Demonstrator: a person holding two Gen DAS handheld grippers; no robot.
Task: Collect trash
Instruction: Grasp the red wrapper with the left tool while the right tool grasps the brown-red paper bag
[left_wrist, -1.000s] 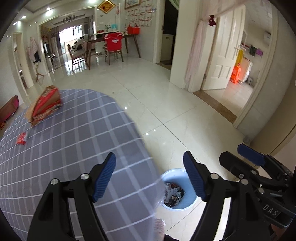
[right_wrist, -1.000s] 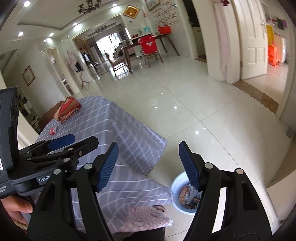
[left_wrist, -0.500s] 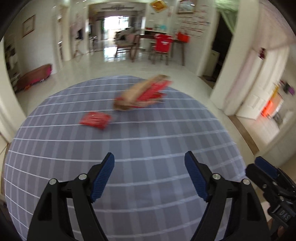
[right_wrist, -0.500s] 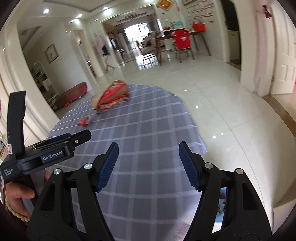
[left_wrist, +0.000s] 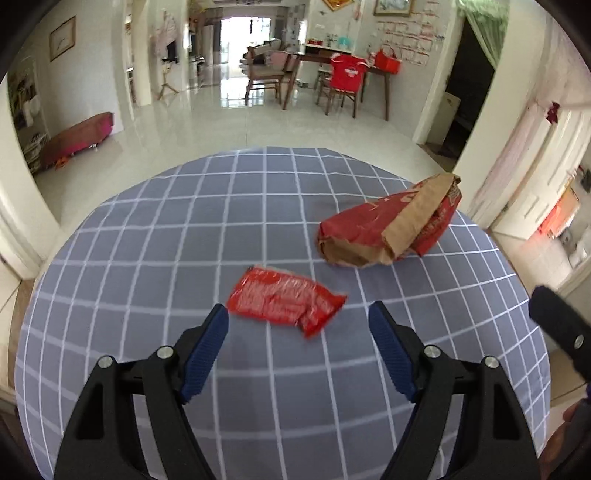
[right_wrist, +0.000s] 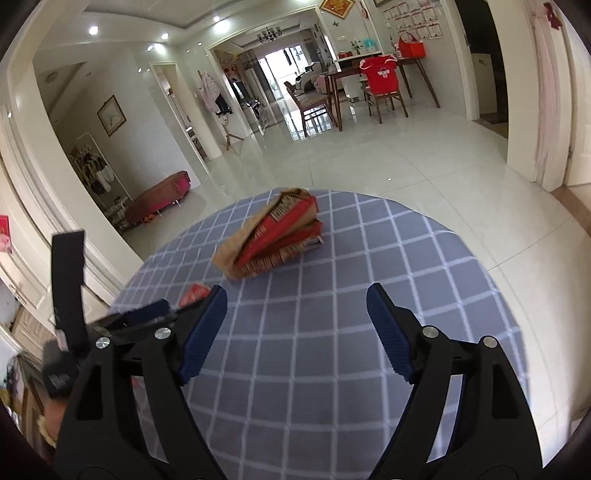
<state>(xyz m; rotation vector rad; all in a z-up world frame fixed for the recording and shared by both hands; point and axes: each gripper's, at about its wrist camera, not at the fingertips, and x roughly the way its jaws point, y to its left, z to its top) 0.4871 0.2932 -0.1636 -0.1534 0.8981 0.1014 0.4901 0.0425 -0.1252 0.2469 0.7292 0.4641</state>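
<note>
Grey cloth with a white grid (left_wrist: 147, 236) covers the round table in a bright tiled room, and over it the left gripper (left_wrist: 298, 325) hovers with jaws spread wide and nothing between them, the flat crinkled red foil wrapper (left_wrist: 284, 300) lying just ahead, likely its next pick. Beyond sits the crumpled red-and-brown paper bag (left_wrist: 388, 229), which the right gripper (right_wrist: 296, 307), likewise released and empty, faces from farther back, angled slightly down
</note>
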